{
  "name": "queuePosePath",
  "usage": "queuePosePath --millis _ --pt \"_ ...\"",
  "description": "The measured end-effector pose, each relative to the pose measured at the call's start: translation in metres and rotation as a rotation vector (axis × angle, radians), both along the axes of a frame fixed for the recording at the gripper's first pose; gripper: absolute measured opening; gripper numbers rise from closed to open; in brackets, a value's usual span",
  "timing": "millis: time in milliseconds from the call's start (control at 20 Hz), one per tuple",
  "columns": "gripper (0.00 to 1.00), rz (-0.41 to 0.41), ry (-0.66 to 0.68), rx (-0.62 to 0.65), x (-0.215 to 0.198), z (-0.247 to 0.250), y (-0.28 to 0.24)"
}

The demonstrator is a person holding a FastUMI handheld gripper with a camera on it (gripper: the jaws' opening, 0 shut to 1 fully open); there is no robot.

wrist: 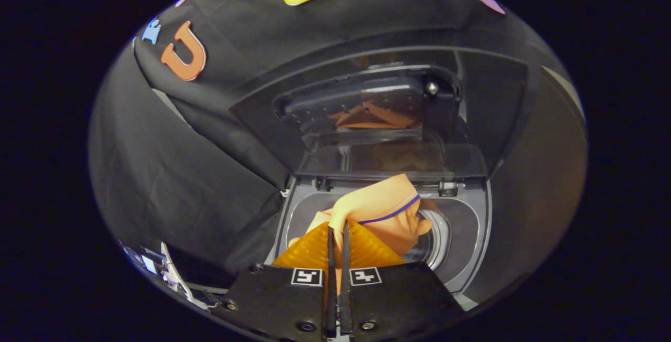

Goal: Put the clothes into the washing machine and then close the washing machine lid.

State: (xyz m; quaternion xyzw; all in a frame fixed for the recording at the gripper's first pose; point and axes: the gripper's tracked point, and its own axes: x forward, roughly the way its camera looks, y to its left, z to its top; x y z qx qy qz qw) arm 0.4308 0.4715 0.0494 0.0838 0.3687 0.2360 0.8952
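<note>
In the gripper view the gripper [338, 232] has its two fingers drawn nearly together, with only a thin slit between them, and a fold of peach-coloured garment [385, 208] is pinched in that slit, so both fingers press on the cloth. The garment bunches up just ahead of the fingertips and spreads to their right, a thin purple trim line [393, 215] curving across it. It hangs above the open mouth of the top-loading washing machine [472, 247], directly over the drum opening [437, 242], whose pale ring shows to the right of the cloth. The grey top deck of the machine frames the opening on the left, right and far sides, and bare deck and drum rim lie to the right of the garment, where there is open room. Beyond the cloth the washing machine lid [377, 116] stands raised, its glassy panel tilted back toward the booth wall and mirroring an orange patch of the cloth. Two lid hinges [448, 187] sit at the far edge of the opening, just behind the garment. Black cloth drapes close along the machine's left side.
</note>
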Motion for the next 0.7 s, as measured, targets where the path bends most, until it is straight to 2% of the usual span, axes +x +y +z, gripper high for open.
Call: queuePosePath --millis 300,700 --pt "0.06 -0.056 0.066 -0.057 0.005 -0.036 -0.010" --pt "0.06 -0.096 0.072 -0.091 0.008 -0.049 -0.014"
